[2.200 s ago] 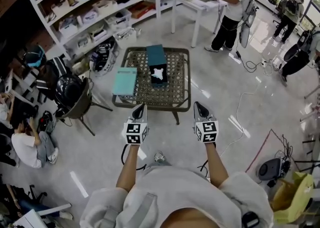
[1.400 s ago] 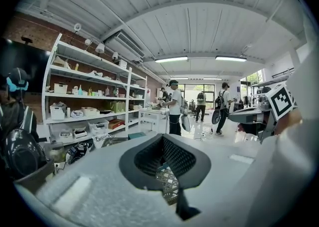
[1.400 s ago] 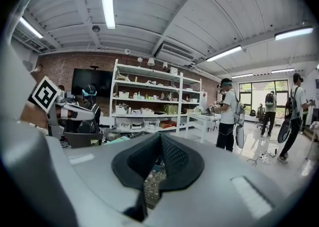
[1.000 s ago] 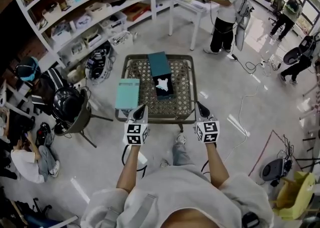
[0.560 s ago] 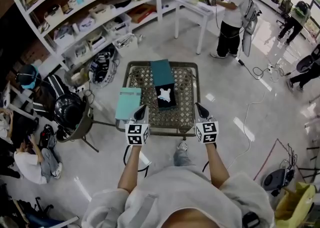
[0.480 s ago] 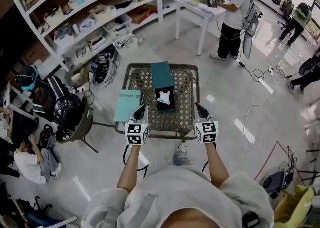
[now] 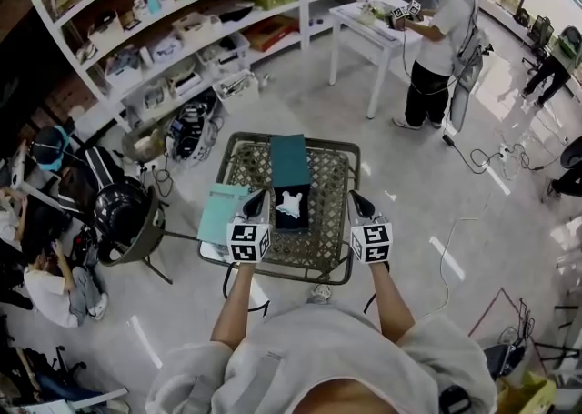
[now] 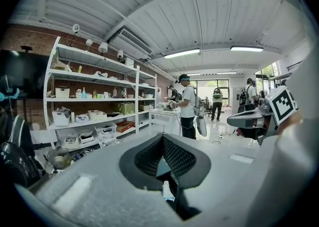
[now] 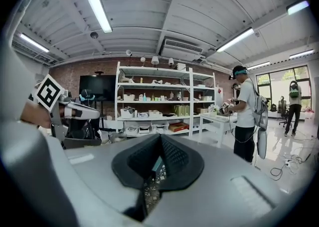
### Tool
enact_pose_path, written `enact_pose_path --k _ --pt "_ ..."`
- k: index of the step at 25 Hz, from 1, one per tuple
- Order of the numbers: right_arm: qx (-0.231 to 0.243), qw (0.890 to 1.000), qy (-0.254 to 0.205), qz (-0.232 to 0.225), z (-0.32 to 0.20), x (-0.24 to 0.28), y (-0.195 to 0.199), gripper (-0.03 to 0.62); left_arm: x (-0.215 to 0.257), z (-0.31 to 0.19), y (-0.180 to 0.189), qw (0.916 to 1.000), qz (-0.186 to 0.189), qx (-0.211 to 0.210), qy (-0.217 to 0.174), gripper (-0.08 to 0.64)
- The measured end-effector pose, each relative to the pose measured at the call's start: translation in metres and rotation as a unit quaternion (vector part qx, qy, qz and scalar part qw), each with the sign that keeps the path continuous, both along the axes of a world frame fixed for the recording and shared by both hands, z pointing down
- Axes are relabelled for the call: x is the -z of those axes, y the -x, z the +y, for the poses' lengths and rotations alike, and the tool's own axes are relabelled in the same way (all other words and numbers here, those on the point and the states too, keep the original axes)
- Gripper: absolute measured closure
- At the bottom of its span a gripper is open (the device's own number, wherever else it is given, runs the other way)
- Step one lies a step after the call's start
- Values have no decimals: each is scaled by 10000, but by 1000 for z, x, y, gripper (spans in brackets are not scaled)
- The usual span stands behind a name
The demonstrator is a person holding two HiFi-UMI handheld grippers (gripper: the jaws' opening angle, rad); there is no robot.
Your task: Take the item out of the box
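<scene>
1. white item (image 7: 289, 204) sits inside the open dark teal box (image 7: 293, 224) on the wicker table (image 7: 327, 221), between both grippers;
2. left gripper (image 7: 257, 196) hangs just left of the box, jaws pinched to a slit, nothing held;
3. right gripper (image 7: 355, 197) hovers near the table's right edge, jaws likewise closed, empty;
4. pale teal lid (image 7: 221, 212) lies at the table's left edge.

The left arm (image 7: 238, 298) and right arm (image 7: 383, 298) reach out side by side. The left gripper (image 7: 256, 198) and right gripper (image 7: 356, 200) point forward, jaws pressed together, empty.
</scene>
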State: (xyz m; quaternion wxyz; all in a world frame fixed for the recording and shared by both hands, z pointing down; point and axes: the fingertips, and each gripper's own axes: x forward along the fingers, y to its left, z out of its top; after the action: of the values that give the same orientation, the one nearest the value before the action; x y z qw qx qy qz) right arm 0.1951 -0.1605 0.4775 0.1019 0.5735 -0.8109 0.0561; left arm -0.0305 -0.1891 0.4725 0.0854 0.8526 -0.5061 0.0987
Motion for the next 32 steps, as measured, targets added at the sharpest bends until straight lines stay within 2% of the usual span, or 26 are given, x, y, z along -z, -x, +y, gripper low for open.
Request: enact_pose_path --k 8,18,32 --pt "209 9997 116 -110 -32 -10 -14 592 1 -23 -19 9997 -193 119 33 554" --pt "312 9984 456 -140 -34 -32 7 592 -22 -25 5 9988 -303 189 347 554" --pt "10 9947 1030 32 -35 -87 49 592 -88 -47 22 9953 -264 -408 833 554"
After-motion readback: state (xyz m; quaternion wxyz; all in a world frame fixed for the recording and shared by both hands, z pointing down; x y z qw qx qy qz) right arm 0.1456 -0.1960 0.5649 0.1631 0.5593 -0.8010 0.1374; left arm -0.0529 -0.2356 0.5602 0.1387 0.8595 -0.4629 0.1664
